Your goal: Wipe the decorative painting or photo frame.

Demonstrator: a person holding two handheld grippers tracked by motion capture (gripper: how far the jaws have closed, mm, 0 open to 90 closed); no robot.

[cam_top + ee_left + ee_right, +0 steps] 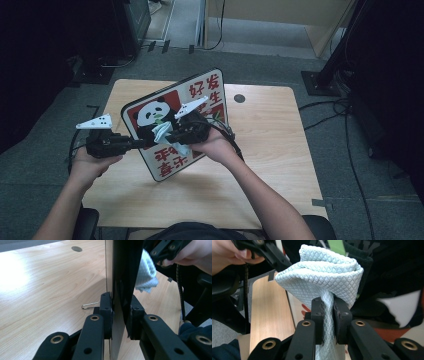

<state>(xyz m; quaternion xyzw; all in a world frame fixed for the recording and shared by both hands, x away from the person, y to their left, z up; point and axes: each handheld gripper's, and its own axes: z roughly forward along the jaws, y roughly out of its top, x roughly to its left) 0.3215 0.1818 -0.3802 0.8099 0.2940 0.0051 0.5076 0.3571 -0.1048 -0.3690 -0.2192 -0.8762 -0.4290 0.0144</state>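
Observation:
A square panda sign board (175, 120) with red panels and Chinese characters is held tilted above the wooden table (270, 130). My left gripper (145, 143) is shut on the board's left edge; in the left gripper view the jaws clamp the board's thin edge (117, 315). My right gripper (167, 136) is shut on a folded pale blue cloth (162, 132), which presses against the board's printed face near the panda. In the right gripper view the cloth (324, 282) bunches above the clamped jaws, against the board (402, 310).
A round cable hole (239, 98) lies at the table's far right. A small wire clip (90, 305) lies on the tabletop behind the board. Cables trail over the grey carpet at right, and black stands flank the table.

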